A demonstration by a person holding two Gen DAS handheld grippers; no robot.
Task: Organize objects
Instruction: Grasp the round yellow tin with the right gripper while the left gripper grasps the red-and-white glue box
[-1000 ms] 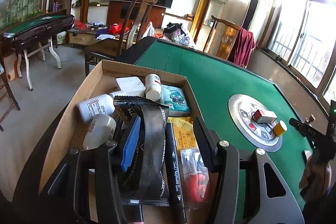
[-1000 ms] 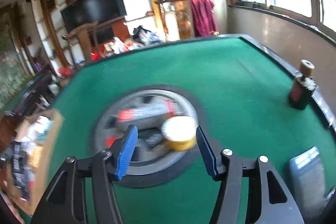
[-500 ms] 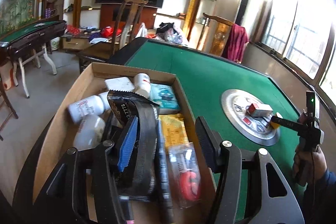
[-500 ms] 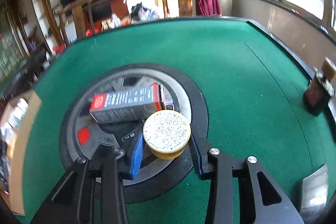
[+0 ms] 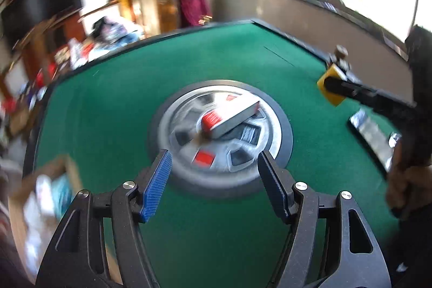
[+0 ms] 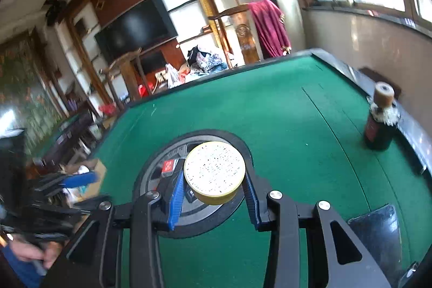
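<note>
1. The right gripper [image 6: 214,200] is clamped on a round yellow tin [image 6: 214,176] with a pale speckled lid; its blue fingers [image 6: 175,203] press the tin's sides at lower centre of the right wrist view, holding it above the round metal hub [image 6: 151,180] set in the green bench [image 6: 270,112].
2. The left gripper [image 5: 213,188] holds nothing; its fingers [image 5: 156,186] stand apart and are spreading wider, low in the blurred left wrist view, over the near rim of the hub.
3. A grey box with red ends [image 5: 229,118] lies tilted on the hub at centre of the left wrist view.
4. A cardboard box [image 5: 40,196] of mixed items sits at lower left of that view.
5. A dark bottle [image 6: 379,123] with a tan cap stands upright near the bench's right edge.
</note>
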